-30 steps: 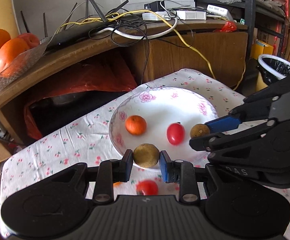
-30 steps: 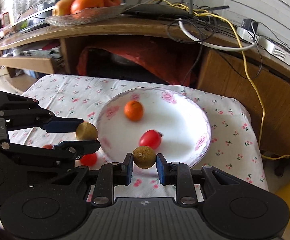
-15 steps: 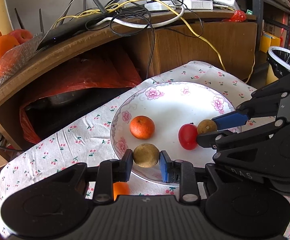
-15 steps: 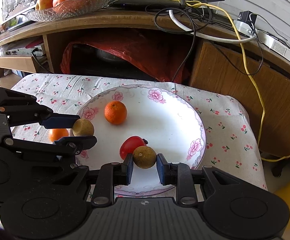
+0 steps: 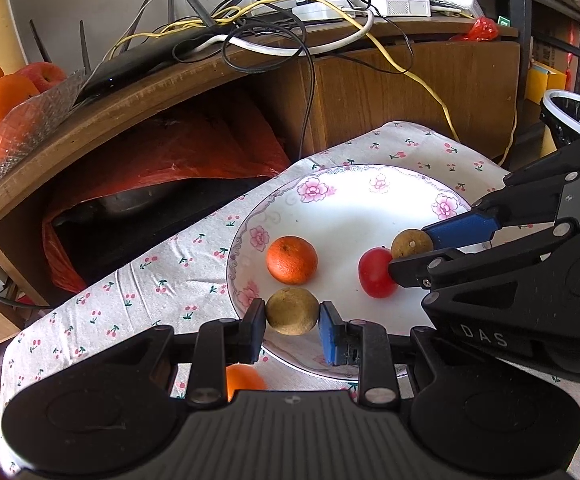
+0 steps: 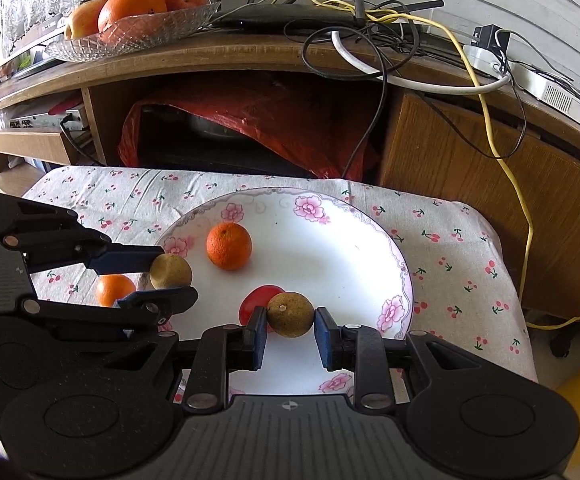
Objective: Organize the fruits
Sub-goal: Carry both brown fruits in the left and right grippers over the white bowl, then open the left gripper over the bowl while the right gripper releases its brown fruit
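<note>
Two small brown round fruits are held over the white flowered plate (image 5: 350, 216) (image 6: 330, 248). My left gripper (image 5: 292, 314) (image 6: 170, 276) is shut on one brown fruit (image 5: 292, 311) (image 6: 171, 271) above the plate's near left rim. My right gripper (image 6: 290, 316) (image 5: 410, 254) is shut on the other brown fruit (image 6: 291, 314) (image 5: 411, 244), low over the plate beside a red tomato (image 5: 375, 274) (image 6: 255, 300). An orange (image 5: 292, 260) (image 6: 229, 246) lies on the plate. A second small orange (image 5: 244, 380) (image 6: 114, 288) lies on the cloth under the left gripper.
The plate sits on a cherry-print cloth (image 6: 450, 248) over a small table. Behind it stand a curved wooden desk (image 6: 250, 56) with tangled cables, a glass bowl of oranges and apples (image 6: 130, 12) and a red bag (image 6: 270, 120). A lined bin (image 5: 574, 112) is at far right.
Both grippers have moved forward over the plate, each carrying its brown fruit. The right one's fruit has come beside the tomato. A red fruit on the cloth has dropped out of view.
</note>
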A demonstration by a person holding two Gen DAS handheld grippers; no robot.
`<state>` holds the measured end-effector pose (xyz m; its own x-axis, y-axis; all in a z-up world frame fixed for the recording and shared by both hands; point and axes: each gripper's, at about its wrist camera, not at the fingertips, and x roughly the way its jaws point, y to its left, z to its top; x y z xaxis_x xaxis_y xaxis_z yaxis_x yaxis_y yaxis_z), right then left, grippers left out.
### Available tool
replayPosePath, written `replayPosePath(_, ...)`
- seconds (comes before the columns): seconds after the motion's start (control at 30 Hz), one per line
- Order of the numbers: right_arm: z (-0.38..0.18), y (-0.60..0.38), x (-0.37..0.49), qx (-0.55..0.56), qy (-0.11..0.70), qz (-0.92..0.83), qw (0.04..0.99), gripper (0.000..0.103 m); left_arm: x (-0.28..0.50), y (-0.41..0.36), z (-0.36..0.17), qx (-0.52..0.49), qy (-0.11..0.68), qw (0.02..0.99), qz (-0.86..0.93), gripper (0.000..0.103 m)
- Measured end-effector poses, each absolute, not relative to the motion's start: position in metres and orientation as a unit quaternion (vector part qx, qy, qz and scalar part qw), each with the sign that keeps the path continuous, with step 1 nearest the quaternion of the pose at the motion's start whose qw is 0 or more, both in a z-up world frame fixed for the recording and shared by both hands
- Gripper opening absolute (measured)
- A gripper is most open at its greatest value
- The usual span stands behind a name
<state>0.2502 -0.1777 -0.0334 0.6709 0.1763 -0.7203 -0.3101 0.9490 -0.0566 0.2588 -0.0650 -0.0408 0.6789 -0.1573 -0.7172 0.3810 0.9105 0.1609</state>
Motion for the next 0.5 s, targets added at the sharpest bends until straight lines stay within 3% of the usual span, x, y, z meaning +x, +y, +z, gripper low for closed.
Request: replayPosePath(0.5, -0.0326, -0.1763, 0.2519, -0.082, 0.38, 0.131, 0.912, 0.022, 0.2587, -0.063, -0.0389, 0.145, 0.37, 0.906, -0.143, 0.037)
